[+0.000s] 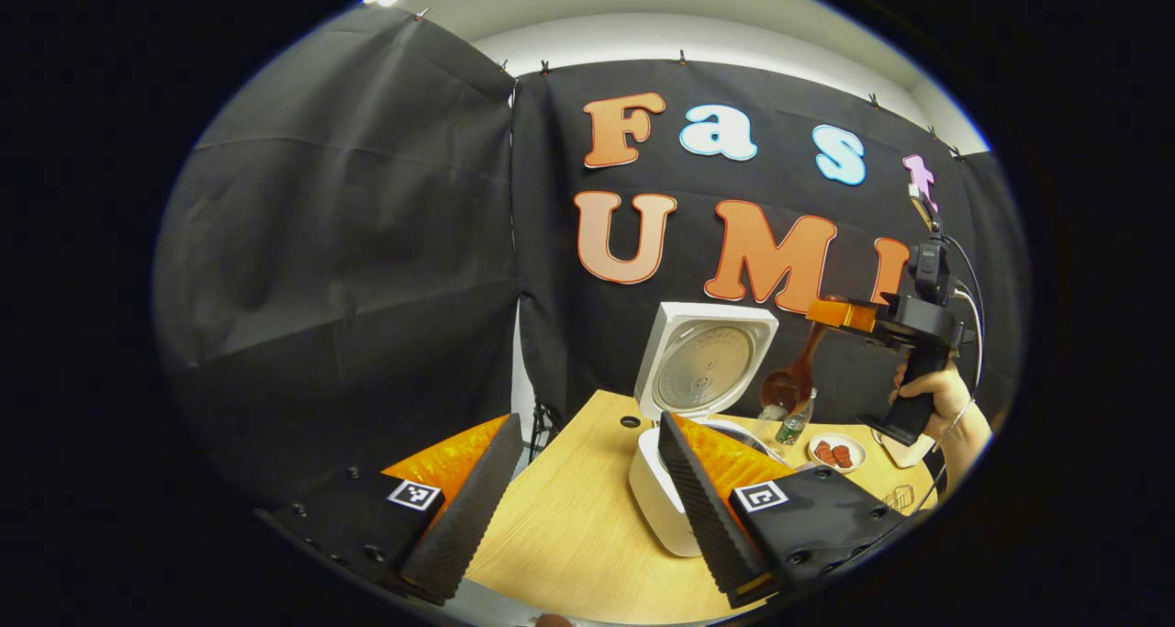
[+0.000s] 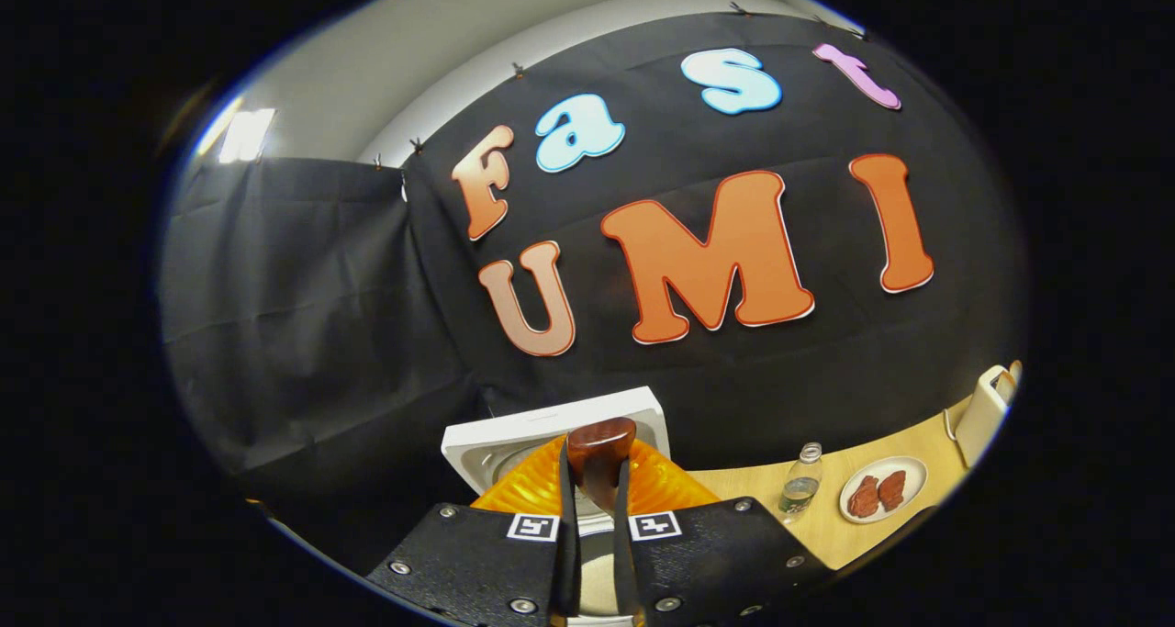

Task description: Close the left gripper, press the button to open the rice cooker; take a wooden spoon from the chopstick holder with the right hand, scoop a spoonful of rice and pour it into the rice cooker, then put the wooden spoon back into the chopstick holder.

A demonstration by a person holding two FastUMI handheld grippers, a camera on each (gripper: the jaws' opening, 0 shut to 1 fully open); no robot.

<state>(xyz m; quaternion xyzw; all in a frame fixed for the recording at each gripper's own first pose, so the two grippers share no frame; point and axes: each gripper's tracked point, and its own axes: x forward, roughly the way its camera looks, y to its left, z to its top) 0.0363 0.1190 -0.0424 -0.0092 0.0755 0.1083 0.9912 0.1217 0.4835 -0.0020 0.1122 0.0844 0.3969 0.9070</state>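
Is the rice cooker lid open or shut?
Open. In the left gripper view the rice cooker has its lid standing upright, its inner metal plate facing the camera above the white body.

You have a light wooden table (image 1: 569,526) under everything, with a round dark hole (image 1: 630,421) in its top near the back edge; a small clear bottle (image 1: 795,422) stands upright on it, its cap on and a little liquid in the bottom; just beside the bottle sits a small white plate (image 1: 856,450) carrying two reddish-brown pieces of food (image 1: 833,454) lying side by side; in the right gripper view you find the same bottle left of the plate, both near the table's back edge.
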